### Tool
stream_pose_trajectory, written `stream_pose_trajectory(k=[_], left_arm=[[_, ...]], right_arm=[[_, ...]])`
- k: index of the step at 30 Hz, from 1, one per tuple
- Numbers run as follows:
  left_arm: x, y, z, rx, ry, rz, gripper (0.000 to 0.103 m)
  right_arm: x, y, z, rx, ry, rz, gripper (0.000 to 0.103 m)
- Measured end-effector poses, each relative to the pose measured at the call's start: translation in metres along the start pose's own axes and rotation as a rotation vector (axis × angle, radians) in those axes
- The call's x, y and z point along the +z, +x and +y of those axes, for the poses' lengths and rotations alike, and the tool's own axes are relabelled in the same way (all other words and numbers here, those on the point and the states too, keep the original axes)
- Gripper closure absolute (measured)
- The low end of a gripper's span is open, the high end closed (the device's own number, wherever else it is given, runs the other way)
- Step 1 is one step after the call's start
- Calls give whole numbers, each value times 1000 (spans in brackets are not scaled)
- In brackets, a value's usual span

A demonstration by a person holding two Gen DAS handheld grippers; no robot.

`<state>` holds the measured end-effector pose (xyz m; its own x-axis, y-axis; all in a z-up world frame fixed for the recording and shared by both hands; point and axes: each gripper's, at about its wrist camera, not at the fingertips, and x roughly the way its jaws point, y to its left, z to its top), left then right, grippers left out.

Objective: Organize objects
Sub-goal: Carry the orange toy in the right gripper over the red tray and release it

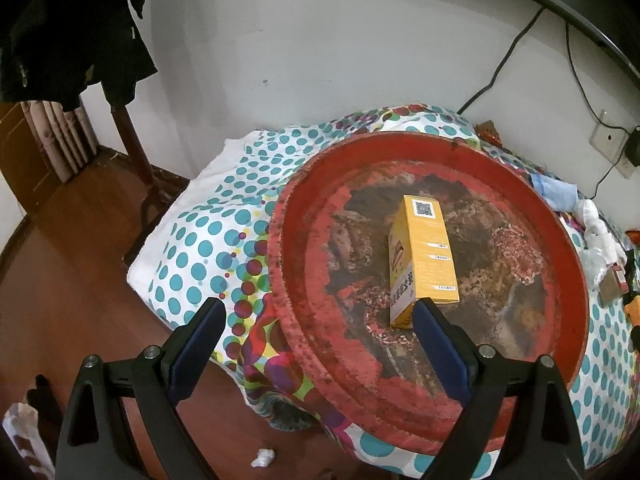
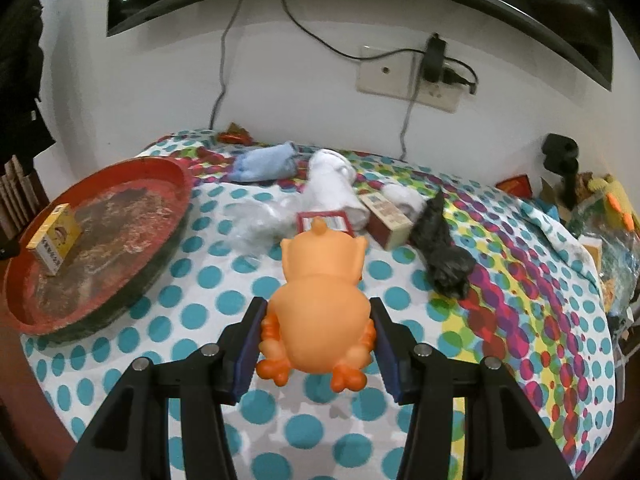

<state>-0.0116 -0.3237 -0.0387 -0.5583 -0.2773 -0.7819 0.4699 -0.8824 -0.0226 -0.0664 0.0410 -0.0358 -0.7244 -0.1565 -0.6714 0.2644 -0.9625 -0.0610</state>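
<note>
The right gripper (image 2: 316, 344) held the orange rubber toy (image 2: 320, 300) clear of the dotted cloth (image 2: 224, 304). Its fingers (image 2: 250, 344) stood partly closed, their blue pads pressing the toy's lower flanks just above its feet, with the head pointing away from the camera. The grip low on the body looked chosen to keep the soft, rounded shape from squirting out, and the toy seemed to be on its way to the red tray (image 2: 172, 200), which lay left of the toy on the same tabletop.

The left gripper (image 1: 320, 312) hung over the near rim of the red tray, its fingers (image 1: 200, 344) spread wide and holding nothing; one tip overlapped the near end of the yellow box (image 1: 424, 260) in the picture, though contact could not be judged. That box lay on its side near the tray's middle, likely the first thing gathered there.

Beyond the toy a small red-edged card (image 2: 324, 220), a brown carton (image 2: 386, 220), a black crumpled bag (image 2: 440, 252), clear plastic wrap (image 2: 260, 220) and a white cloth roll (image 2: 336, 184) were scattered close together, apparently awaiting sorting. Farther still lay a blue cloth (image 2: 266, 166), near the wall.
</note>
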Motion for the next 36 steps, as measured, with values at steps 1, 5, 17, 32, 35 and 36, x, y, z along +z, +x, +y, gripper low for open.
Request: stream_pose_trajectory(k=[1,5,17,32,35,36], left_arm=[[0,0,1,1,0,-2,10],[1,-2,4,1,-8,-6,10],[3,0,31,29,-66,3,10],[3,9,64,79,-140,23,10],[2,11,69,80,-153,32,10],[2,12,70,80,-155,33,10]], right_arm=[[1,-1,3,3,-2,-2,52],[9,-2,23,34,-32,-10,52],[25,-1,101,154,-147,-27,52],[36,31,175,244,-219,38,52],[36,39,185,252,-228,59,52],[35,42,188,255,-231,64,52]])
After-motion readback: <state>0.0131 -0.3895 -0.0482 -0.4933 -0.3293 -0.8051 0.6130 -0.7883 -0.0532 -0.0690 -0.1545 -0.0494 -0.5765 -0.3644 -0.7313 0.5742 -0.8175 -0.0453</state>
